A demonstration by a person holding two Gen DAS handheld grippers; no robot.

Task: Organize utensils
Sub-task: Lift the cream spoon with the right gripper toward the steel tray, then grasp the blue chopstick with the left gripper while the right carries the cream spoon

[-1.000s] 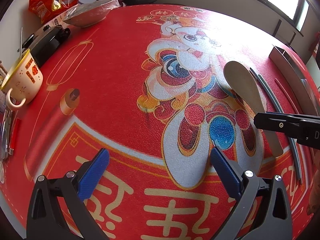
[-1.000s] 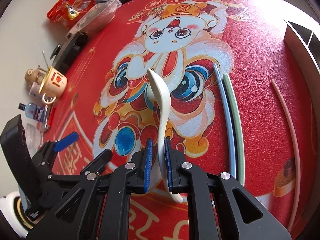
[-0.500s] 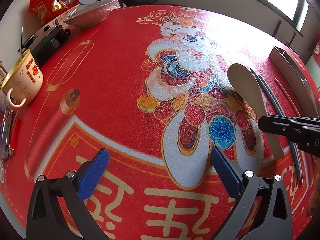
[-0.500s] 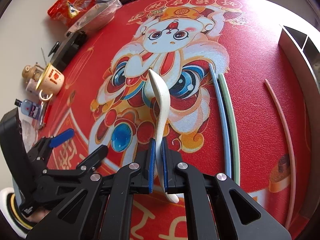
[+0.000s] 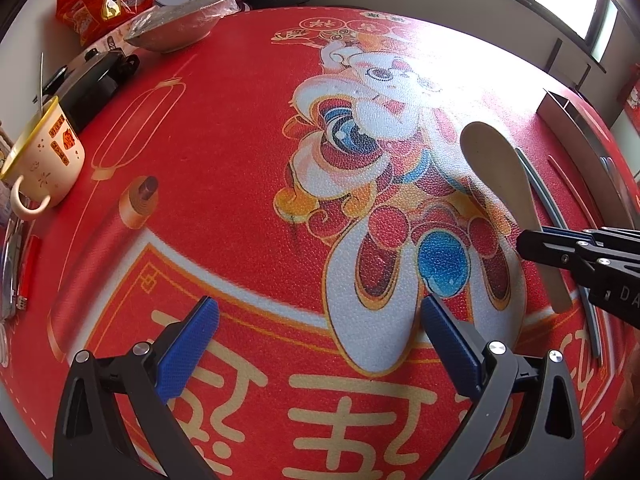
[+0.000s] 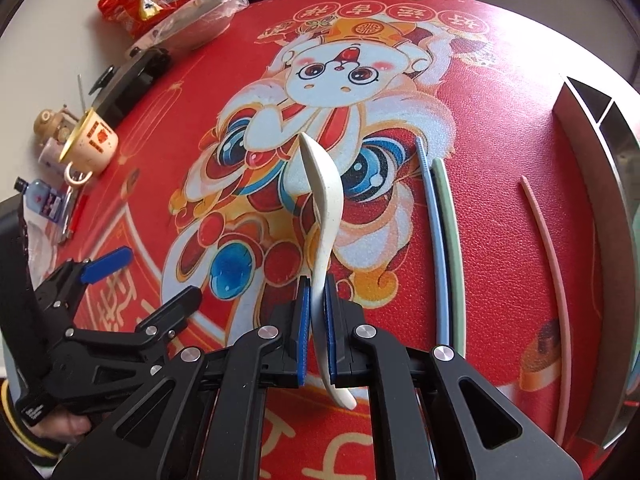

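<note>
A cream spoon (image 6: pixel 326 200) tilts over the red printed mat, bowl end away from me. My right gripper (image 6: pixel 318 284) is shut on its handle, and the handle's tip sticks out behind the pads. The left wrist view shows the spoon (image 5: pixel 496 160) at the right with the right gripper (image 5: pixel 528 240) clamped across it. My left gripper (image 5: pixel 316 312) is open with nothing between its blue pads, hovering over the mat left of the spoon. A blue chopstick (image 6: pixel 434 240), a green chopstick (image 6: pixel 452 240) and a pink chopstick (image 6: pixel 548 264) lie to the right. A metal utensil tray (image 6: pixel 592 152) stands beyond them.
Along the mat's left edge stand a cream mug (image 5: pixel 44 152), a black device (image 5: pixel 92 80), a plastic-wrapped bowl (image 5: pixel 176 28) and a red snack bag (image 5: pixel 96 0). A small bottle (image 6: pixel 42 200) sits behind the mug. A window is at the far right.
The right gripper's pads closed from a small gap onto the spoon handle. The spoon shifted slightly right. The left gripper has not moved.
</note>
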